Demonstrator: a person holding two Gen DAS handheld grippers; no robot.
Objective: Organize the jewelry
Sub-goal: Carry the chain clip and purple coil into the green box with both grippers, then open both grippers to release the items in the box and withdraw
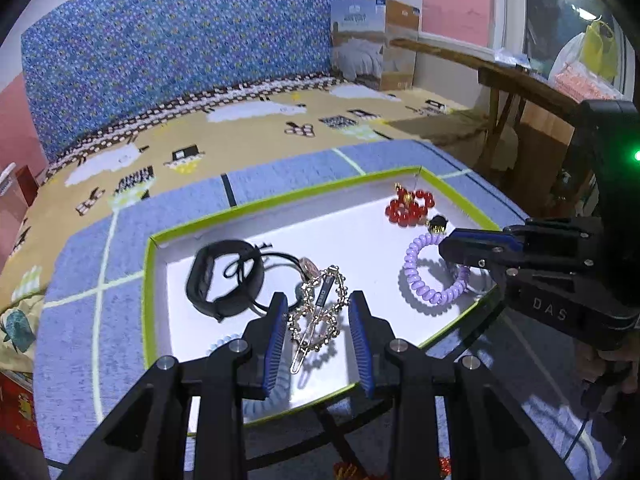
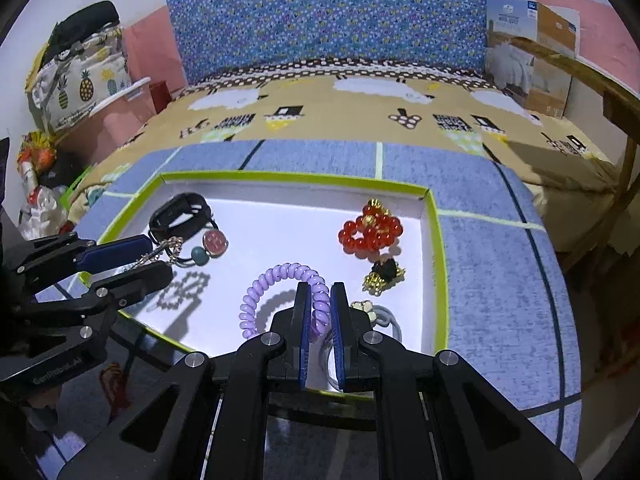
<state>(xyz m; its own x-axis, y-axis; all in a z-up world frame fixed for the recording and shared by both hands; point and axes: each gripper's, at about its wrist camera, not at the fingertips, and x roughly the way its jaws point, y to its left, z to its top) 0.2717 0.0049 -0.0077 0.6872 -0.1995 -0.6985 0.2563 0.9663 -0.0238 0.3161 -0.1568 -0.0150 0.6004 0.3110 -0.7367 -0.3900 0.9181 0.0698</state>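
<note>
Right wrist view: right gripper is clamped on the purple coil tie, carried above the near side of the green-rimmed tray.
Left gripper: jaws spread around the gold clip; grip unclear.
Advice: lower both gently, well apart from the red beads.

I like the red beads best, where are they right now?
The red bead bracelet lies in the far right corner of the green-rimmed tray, just beyond the black and gold charm.
</note>
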